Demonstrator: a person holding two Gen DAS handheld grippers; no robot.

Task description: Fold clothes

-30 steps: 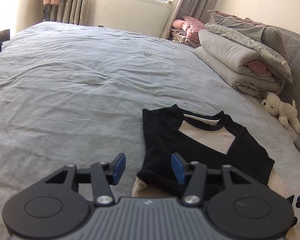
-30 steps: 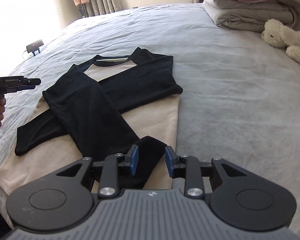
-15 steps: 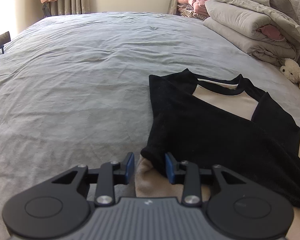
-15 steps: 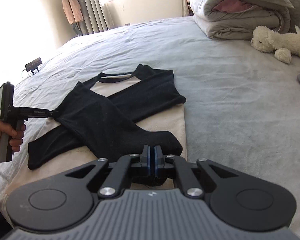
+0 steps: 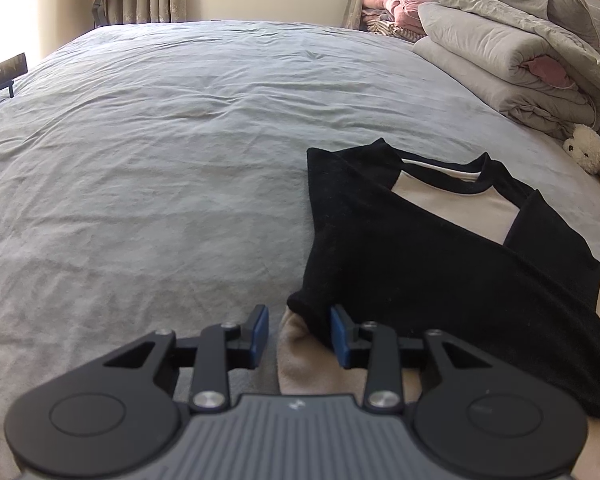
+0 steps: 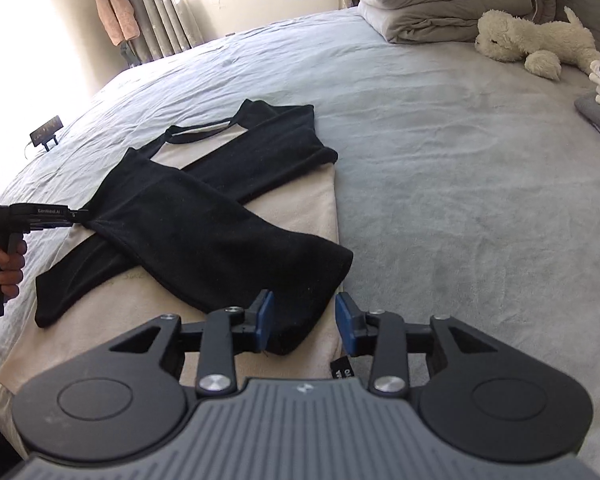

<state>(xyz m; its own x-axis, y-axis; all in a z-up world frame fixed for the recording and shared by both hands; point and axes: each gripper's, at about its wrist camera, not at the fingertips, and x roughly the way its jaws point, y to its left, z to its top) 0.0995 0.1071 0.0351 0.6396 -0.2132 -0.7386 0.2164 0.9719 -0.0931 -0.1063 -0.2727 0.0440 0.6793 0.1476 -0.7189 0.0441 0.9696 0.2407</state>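
Both sleeves (image 6: 204,240) lie crossed at frame centre. My right tongs (image 6: 305,323) have just been opening, cuff between the pads, unpinched; my left tongs (image 5: 299,336), part-open, straddle the shirt (image 5: 440,280) edge ungripped. Next I'd pinch the hem evenly.

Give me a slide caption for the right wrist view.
Right gripper open over the shirt with crossed black sleeves on the bed; left gripper at its far edge.
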